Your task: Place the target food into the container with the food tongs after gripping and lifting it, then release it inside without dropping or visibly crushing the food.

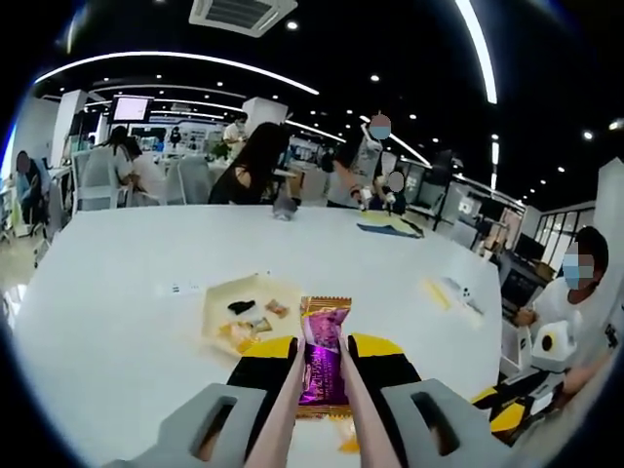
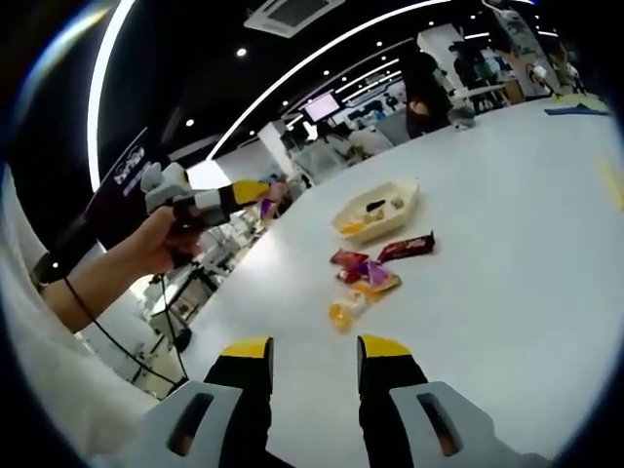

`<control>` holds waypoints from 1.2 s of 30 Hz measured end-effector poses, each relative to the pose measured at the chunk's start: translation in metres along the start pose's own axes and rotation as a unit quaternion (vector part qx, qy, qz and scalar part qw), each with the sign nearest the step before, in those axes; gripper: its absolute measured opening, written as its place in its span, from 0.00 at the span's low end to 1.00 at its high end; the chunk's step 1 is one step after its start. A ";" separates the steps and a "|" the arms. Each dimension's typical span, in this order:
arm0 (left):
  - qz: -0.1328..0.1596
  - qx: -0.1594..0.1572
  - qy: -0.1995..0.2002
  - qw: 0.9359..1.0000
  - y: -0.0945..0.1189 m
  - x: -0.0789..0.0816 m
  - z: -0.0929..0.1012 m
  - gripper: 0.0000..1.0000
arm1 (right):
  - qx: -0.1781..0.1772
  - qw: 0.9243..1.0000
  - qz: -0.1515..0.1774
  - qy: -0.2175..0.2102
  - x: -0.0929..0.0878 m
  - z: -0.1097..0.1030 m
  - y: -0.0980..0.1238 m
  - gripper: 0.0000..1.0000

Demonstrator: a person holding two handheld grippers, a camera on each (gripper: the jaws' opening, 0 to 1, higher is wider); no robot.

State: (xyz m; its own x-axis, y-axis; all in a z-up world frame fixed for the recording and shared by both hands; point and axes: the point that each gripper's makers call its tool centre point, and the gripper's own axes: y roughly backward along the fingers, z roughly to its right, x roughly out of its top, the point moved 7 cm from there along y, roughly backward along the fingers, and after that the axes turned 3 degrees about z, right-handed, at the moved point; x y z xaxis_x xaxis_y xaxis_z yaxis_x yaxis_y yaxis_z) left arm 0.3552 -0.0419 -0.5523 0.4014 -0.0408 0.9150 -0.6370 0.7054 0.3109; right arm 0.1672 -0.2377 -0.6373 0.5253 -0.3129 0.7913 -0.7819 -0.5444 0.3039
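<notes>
Left gripper (image 1: 322, 356): tongs (image 1: 292, 405) are held in its jaws.
Tongs: clenched on a purple snack packet (image 1: 324, 363) (lifted above the white table (image 1: 117, 302)).
Container: a pale tray (image 1: 219, 297), just beyond the packet, some pieces inside.
Right gripper (image 2: 312, 356): jaws parted, nothing held.
Loose snacks (image 2: 369, 275): near the tray.

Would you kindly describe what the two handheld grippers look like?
Each gripper has grey slotted arms ending in black jaws with yellow tips: the right gripper and the left gripper. The left carries pale tongs between its jaws. A thin black cable hangs below the person's forearm.
</notes>
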 end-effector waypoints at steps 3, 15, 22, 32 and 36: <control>-0.007 -0.001 -0.002 1.000 0.001 -0.003 0.000 0.18 | -0.004 1.000 0.003 -0.007 -0.004 0.001 0.004 0.34; -0.017 -0.013 -0.016 1.000 -0.007 -0.004 0.012 0.18 | -0.017 1.000 0.017 -0.015 -0.004 0.006 0.014 0.34; -0.024 -0.015 -0.021 0.999 -0.010 -0.007 0.014 0.18 | -0.021 0.999 0.020 -0.020 -0.005 0.010 0.019 0.34; -0.036 -0.020 -0.034 0.999 -0.018 -0.007 0.014 0.18 | -0.022 0.999 0.028 -0.026 -0.002 0.013 0.019 0.34; -0.039 -0.022 -0.039 0.998 -0.022 -0.005 0.014 0.18 | -0.021 0.999 0.027 -0.027 -0.001 0.015 0.017 0.34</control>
State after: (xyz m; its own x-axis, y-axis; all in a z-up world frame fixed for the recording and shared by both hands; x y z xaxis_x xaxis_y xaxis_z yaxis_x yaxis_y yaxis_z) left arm 0.3581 -0.0673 -0.5604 0.3952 -0.1494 0.9064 -0.5759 0.7284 0.3711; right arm 0.1578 -0.2582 -0.6409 0.4988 -0.3832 0.7774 -0.8224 -0.4922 0.2851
